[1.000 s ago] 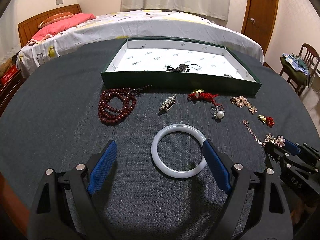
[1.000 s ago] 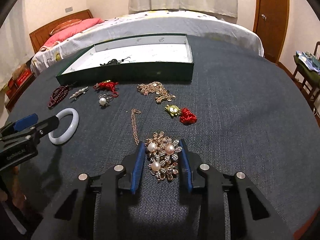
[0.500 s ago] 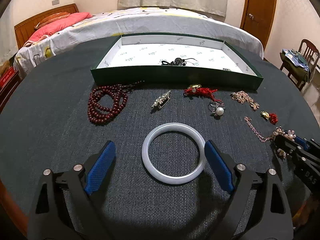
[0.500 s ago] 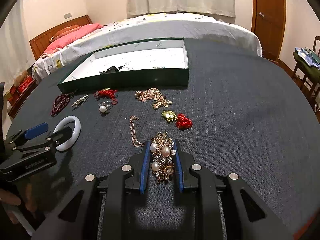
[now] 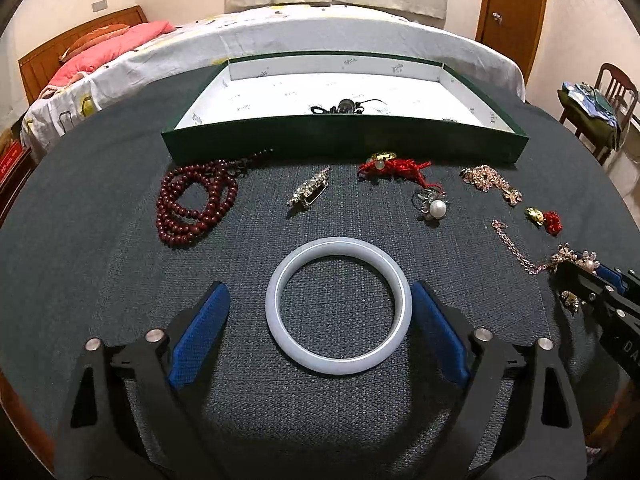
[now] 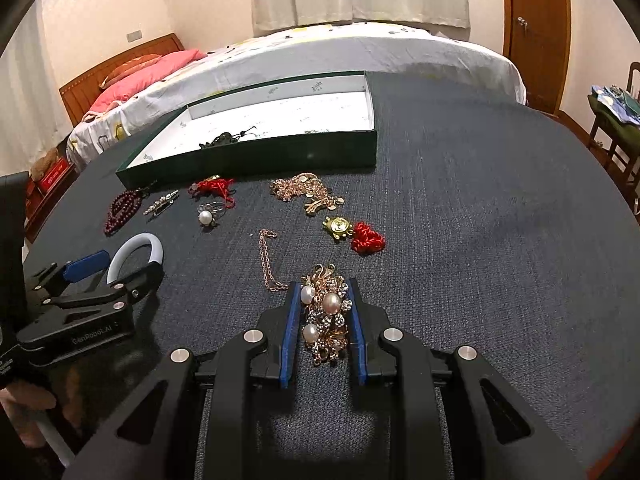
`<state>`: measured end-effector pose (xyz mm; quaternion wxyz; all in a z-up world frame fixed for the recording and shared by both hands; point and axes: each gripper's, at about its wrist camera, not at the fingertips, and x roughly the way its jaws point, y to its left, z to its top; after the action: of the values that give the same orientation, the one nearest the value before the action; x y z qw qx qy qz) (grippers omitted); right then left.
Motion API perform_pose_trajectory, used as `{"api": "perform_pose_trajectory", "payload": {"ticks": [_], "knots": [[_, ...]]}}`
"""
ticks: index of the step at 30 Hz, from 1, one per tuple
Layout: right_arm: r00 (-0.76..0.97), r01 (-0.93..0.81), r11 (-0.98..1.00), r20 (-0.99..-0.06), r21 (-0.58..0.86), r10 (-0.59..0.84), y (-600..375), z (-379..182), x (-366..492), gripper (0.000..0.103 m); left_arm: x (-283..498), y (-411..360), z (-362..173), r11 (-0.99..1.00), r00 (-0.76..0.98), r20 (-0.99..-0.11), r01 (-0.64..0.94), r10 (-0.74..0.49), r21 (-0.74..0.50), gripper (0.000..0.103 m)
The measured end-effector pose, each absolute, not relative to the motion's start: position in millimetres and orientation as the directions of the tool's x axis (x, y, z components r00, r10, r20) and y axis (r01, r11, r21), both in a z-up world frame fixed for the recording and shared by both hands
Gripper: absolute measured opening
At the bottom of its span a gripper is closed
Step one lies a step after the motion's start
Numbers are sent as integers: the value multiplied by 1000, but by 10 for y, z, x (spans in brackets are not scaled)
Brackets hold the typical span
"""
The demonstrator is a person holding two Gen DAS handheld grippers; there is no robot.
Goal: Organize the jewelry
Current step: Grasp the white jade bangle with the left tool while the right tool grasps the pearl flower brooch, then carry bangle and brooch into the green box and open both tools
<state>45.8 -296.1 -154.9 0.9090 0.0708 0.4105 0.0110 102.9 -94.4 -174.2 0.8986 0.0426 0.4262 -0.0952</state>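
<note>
Scattered jewelry point(image 6: 308, 194) blocks the green box point(image 5: 344, 146); the table's point(image 6: 500, 240) right side seems passable.

Black jaws, blue pads point(image 6: 290, 332); silver screws; "GenRoboLAI" lettering

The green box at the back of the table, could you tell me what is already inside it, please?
Inside the green box lies one dark ornament with a cord on the white lining, plus a tiny piece near the right corner. The front wall hides the nearest strip of floor.

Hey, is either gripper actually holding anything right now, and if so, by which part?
The right gripper is shut on the pearl brooch, pinching its two sides. The left gripper is open around the white bangle, holding nothing.
</note>
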Motion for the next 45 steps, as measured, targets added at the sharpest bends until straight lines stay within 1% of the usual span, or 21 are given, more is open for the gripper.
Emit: {"api": "perform_pose_trajectory", "payload": {"ticks": [2,12,32,45], "knots": [[663,38,990,-745,137,78,-2964,-1551,458,23,997,-970,-1725,972,631,-761,236,-151,2,70],[675,32,990,-733,136,79,-2936,-1494,450,23,942,-903,-1682,975,639,-754,223,-153,-8,69],[821,-22,991,-562,134,94,-2811,-603,316,23,841,-724,-872,977,754,-630,210,-187,-39,69],[873,-65,992,-476,108,109,-2712,-223,488,23,953,-625,-507,980,798,-572,192,-187,-52,69]]}}
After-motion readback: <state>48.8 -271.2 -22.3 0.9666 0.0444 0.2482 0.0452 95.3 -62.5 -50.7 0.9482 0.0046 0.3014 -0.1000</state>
